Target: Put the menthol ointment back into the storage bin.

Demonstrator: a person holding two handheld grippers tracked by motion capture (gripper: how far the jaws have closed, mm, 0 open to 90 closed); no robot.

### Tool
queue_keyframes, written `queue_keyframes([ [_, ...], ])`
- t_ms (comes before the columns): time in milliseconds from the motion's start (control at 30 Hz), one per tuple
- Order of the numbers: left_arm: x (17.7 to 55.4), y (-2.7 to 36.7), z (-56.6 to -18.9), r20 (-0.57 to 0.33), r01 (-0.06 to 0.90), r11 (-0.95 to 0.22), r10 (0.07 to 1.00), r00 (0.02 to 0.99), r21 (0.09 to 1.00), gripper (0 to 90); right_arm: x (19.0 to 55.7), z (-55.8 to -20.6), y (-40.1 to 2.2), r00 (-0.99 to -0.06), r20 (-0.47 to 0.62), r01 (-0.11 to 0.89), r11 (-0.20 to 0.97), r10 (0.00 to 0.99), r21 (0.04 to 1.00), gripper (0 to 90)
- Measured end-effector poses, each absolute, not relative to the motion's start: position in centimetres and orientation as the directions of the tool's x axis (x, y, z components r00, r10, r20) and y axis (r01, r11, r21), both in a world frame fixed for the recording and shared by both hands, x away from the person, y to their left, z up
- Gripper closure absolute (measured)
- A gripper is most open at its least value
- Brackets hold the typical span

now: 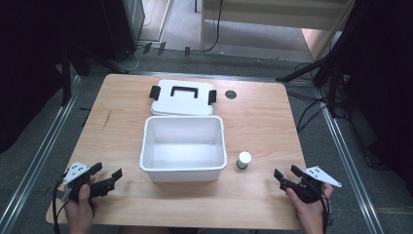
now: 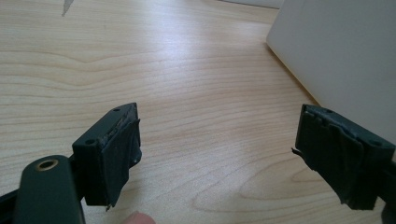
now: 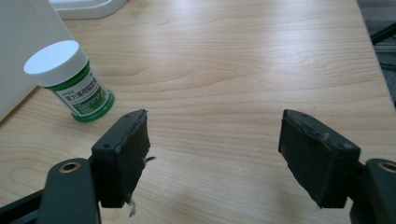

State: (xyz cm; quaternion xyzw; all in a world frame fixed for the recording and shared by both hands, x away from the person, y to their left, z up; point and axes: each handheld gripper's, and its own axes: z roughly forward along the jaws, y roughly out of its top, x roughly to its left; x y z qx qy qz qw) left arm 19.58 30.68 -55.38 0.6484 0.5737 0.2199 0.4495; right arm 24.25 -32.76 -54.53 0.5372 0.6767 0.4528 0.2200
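We see a pale wood bench (image 1: 253,122) on grey floor (image 1: 29,146). Left gripper (image 1: 108,176) and right gripper (image 1: 285,174): jaws spread, empty. White tub (image 1: 183,168) between them; jar (image 3: 70,79) ahead-left of right jaws.

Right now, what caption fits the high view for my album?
Two open grippers, left and right, wait by an empty white bin, its lid and a small green bottle.

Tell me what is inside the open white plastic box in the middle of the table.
The white rectangular plastic box is empty in the high view: bare white floor and walls. The strip of floor behind its near wall is hidden from that camera.
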Motion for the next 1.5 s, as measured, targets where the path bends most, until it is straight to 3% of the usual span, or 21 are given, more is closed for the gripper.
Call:
queue_keyframes([
  [233, 19.6, 30.6, -55.4, -0.23, 0.546, 0.062, 0.942, 0.245, 0.836, 15.1, 24.6, -54.2, -31.7, -0.345, 0.164, 0.562, 0.063, 0.924, 0.824, 25.6],
  [567, 19.6, 30.7, -55.4, -0.239, 0.543, 0.07, 0.939, 0.248, 0.837, 15.1, 26.0, -51.5, -29.1, -0.436, 0.074, 0.626, 0.243, 0.897, 0.741, 26.5],
  [733, 19.6, 30.7, -55.4, -0.236, 0.545, 0.066, 0.939, 0.25, 0.836, 15.1, 27.3, -49.8, -26.5, -0.532, -0.006, 0.666, 0.423, 0.846, 0.615, 26.4],
  [900, 19.6, 30.7, -55.4, -0.234, 0.544, 0.064, 0.94, 0.25, 0.837, 15.1, 28.0, -49.1, -24.9, -0.597, -0.041, 0.666, 0.524, 0.801, 0.531, 26.3],
  [933, 19.6, 30.7, -55.4, -0.234, 0.545, 0.063, 0.94, 0.25, 0.836, 15.1, 28.5, -48.7, -24.0, -0.622, -0.056, 0.67, 0.568, 0.781, 0.478, 26.3],
  [1300, 19.5, 30.7, -55.4, -0.235, 0.545, 0.063, 0.939, 0.252, 0.836, 15.1, 31.7, -46.8, -20.3, -0.694, -0.059, 0.694, 0.689, 0.717, 0.21, 26.4],
  [1500, 19.5, 30.7, -55.4, -0.238, 0.545, 0.065, 0.938, 0.253, 0.836, 15.1, 33.2, -46.2, -18.2, -0.715, -0.062, 0.683, 0.715, 0.696, 0.149, 28.3],
])
